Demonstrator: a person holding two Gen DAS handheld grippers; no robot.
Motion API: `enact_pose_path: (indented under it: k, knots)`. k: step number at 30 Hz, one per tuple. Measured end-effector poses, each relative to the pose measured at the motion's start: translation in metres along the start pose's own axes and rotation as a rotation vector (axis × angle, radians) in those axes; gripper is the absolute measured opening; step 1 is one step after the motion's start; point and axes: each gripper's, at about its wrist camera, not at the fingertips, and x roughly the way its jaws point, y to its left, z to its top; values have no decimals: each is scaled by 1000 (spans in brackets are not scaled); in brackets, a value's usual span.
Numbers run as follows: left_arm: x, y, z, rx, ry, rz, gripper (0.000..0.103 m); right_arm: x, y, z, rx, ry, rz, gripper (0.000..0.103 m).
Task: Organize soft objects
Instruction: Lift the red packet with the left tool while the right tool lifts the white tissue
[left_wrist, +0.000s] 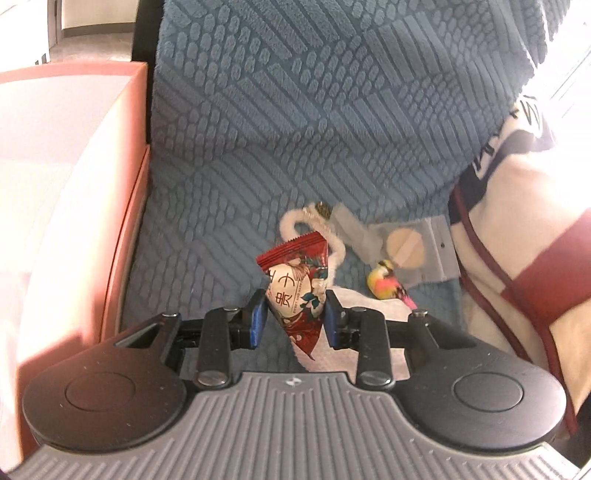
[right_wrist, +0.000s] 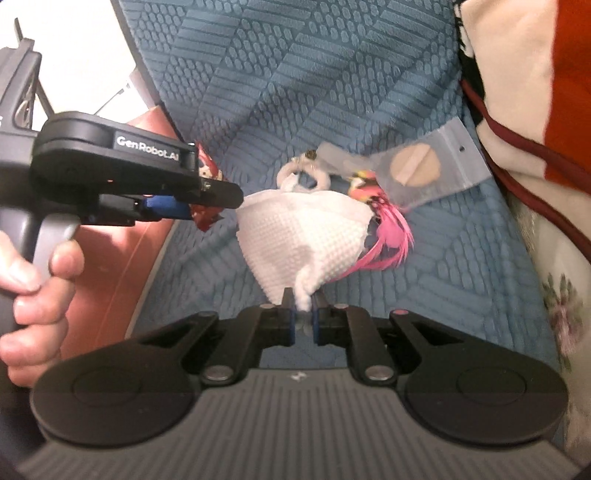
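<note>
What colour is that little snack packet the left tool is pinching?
The snack packet is dark red with a cream floral panel, clearest in the left wrist view.

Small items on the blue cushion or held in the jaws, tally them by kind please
Snack packets: 1, red snack packet
White cloths: 1, white cloth
Bird toys: 1, bird toy
Fluffy white rings: 1, fluffy ring
Clear zip bags: 1, zip bag
Total: 5

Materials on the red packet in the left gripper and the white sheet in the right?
Red snack packet: probably glossy printed plastic film, with a serrated seal edge and sheen. White sheet: looks like a matte, embossed paper towel or nonwoven wipe, with a dimpled grid and limp drape.
</note>
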Motion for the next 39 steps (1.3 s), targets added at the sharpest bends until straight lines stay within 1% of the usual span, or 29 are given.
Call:
enact_pose_path:
  k: [8, 12, 15, 19, 22, 24, 25, 26, 28, 30, 32, 34, 37, 39]
  knots:
    - [-21, 1, -33, 17, 4, 19, 37, -26, 1, -17, 30, -24, -20, 12]
    - [-34, -3, -52, 49, -7, 29, 37, -36, 2, -23, 33, -36, -41, 12]
    - [-41, -5, -65, 57, -1, 25, 37, -42, 2, -31, 47, -31, -48, 12]
    - [-51, -5, -83, 62, 3, 28, 37, -53, 1, -43, 96, -21, -38, 14]
    - [-57, -4, -95, 53, 14, 16, 37, -56, 2, -51, 120, -6, -60, 15]
    - [-62, -5, -102, 53, 15, 14, 37, -59, 3, -54, 118, -9, -94, 23]
    - [-64, -6, -105, 56, 12, 17, 37, -61, 2, -55, 121, -15, -100, 33]
    - [-67, -7, -108, 62, 7, 22, 37, -64, 1, -55, 125, -30, -100, 40]
    - [-69, -9, -110, 69, -1, 29, 37, -68, -1, -53, 127, -66, -102, 48]
    - [-69, -12, -111, 80, -5, 33, 37, -69, -3, -50, 124, -94, -96, 48]
    - [-68, -12, -111, 84, -8, 38, 37, -68, -4, -46, 111, -117, -71, 48]
    - [-68, -11, -110, 75, -11, 40, 37, -63, -5, -42, 102, -121, -52, 48]
    - [-67, -9, -108, 67, -13, 48, 37, -48, -11, -40, 106, -84, -9, 47]
    - [-66, -8, -108, 67, -12, 51, 37, -39, -10, -41, 104, -59, -9, 47]
